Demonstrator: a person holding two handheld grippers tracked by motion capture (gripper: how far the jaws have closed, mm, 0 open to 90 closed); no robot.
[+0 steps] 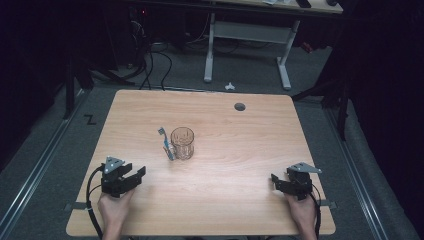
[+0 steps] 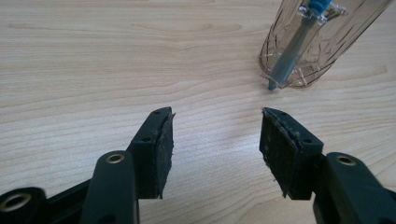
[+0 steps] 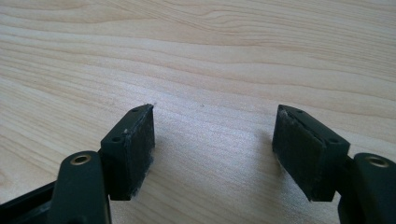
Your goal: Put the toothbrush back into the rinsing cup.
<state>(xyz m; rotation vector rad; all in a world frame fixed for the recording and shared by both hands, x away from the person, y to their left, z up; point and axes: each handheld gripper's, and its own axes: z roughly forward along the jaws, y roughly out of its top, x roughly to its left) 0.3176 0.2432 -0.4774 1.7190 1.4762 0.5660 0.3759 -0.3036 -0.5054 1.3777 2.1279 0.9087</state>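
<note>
Ahead of the left gripper (image 1: 134,176), toward the middle of the wooden table (image 1: 240,150), a clear ribbed glass (image 1: 182,143) is standing upright with a blue toothbrush (image 1: 166,143) lying on the wood just beside it, on its side away from the right gripper (image 1: 276,181). Neither thing is being held or touched, so by my judgement the handling has not yet begun: the approach, the grasp and any placing are all left to do.

Both tongs are sitting near the person's edge of the table, well apart from each other. In the left gripper view the jaws are standing apart with bare wood between the pads (image 2: 163,151), and the glass (image 2: 308,42) is showing ahead and off to one side, the toothbrush (image 2: 292,51) seen through it. In the right gripper view the jaws are likewise spread wide, gripping nothing, with the pads (image 3: 140,149) hanging just over plain tabletop.
</note>
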